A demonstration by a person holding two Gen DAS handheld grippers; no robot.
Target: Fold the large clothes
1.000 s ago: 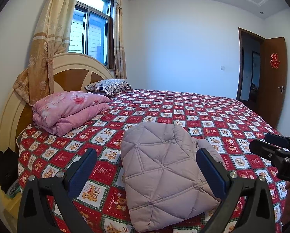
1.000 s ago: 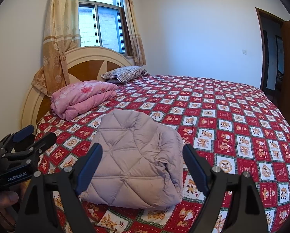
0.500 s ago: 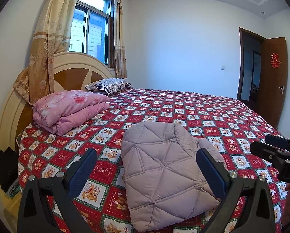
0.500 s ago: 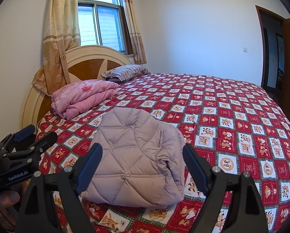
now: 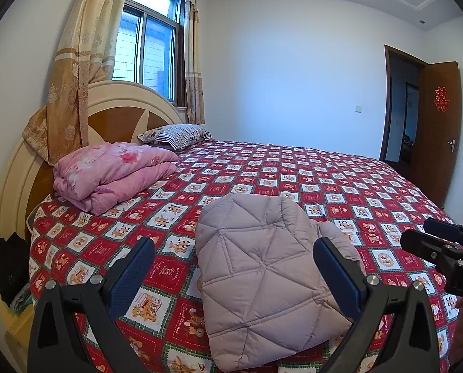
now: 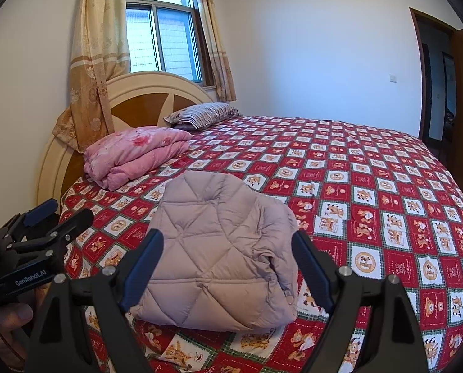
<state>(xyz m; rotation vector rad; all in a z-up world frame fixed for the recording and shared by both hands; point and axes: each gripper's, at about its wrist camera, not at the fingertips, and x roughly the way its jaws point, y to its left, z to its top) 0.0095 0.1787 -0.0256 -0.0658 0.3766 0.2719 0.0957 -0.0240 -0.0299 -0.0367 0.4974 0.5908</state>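
Jacket (image 5: pixel 262 273) lies folded into a compact bundle on the bed (image 5: pixel 340 180) — both grippers, left (image 5: pixel 234 276) and right (image 6: pixel 228 267), hover gaping and empty, apparently finished.

A bedroom in a home. A wide bed (image 5: pixel 340 186) with a red checked cartoon sheet fills the frame centre, its rounded headboard (image 5: pixel 116 105) at left under a curtained window (image 5: pixel 147 49). A striped pillow (image 5: pixel 177 132) and folded pink quilt (image 5: pixel 113 171) lie near it; a wooden door (image 5: pixel 436 130) stands open at right.
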